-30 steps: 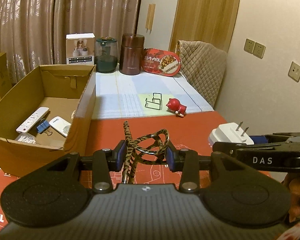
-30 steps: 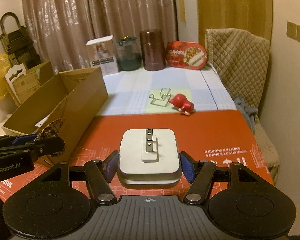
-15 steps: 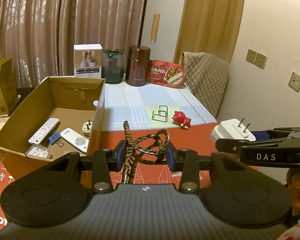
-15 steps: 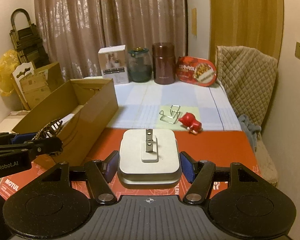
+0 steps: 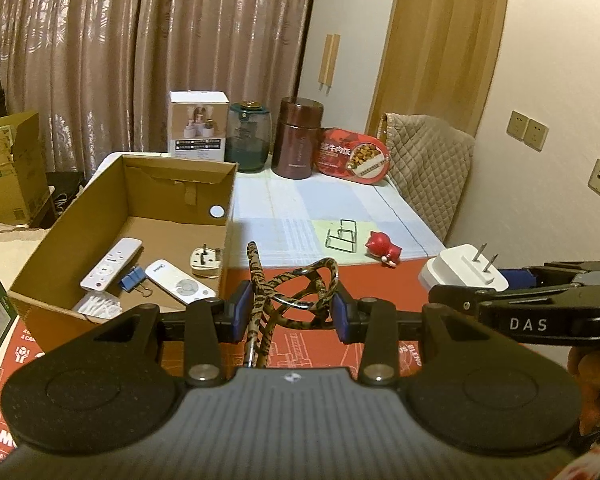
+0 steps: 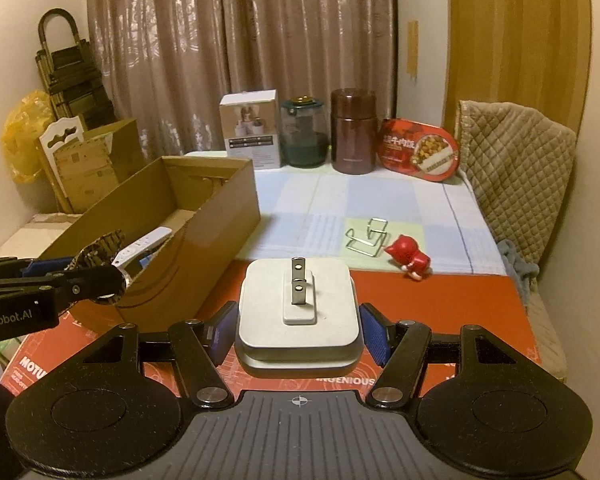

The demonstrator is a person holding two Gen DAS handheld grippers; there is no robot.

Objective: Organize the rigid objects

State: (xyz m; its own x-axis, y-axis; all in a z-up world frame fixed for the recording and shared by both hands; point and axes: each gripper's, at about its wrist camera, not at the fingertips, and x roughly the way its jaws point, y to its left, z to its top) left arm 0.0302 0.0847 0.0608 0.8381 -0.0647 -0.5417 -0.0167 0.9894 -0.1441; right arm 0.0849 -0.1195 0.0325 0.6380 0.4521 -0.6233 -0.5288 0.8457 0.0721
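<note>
My left gripper (image 5: 290, 310) is shut on folded tiger-striped glasses (image 5: 296, 296), held in the air just right of the open cardboard box (image 5: 172, 168). The box holds two white remotes (image 5: 110, 264), a blue binder clip (image 5: 134, 282) and a beige plug (image 5: 206, 262). My right gripper (image 6: 298, 330) is shut on a white plug adapter (image 6: 298, 312), prongs pointing up, above the red mat (image 6: 440, 308). A wire stand (image 6: 366, 236) and a red figurine (image 6: 408, 260) lie on the checked cloth beyond. Each gripper shows in the other's view, with the adapter (image 5: 462, 272) at right.
A white carton (image 6: 252, 134), a teal jar (image 6: 302, 132), a brown canister (image 6: 352, 136) and a red food tray (image 6: 418, 154) line the far edge. A quilted chair back (image 6: 516, 168) stands at right. More cardboard boxes (image 5: 8, 172) sit at left.
Both grippers have risen and drawn back with their loads, so the box's inside and the far table show more fully. Neither grip has changed.
</note>
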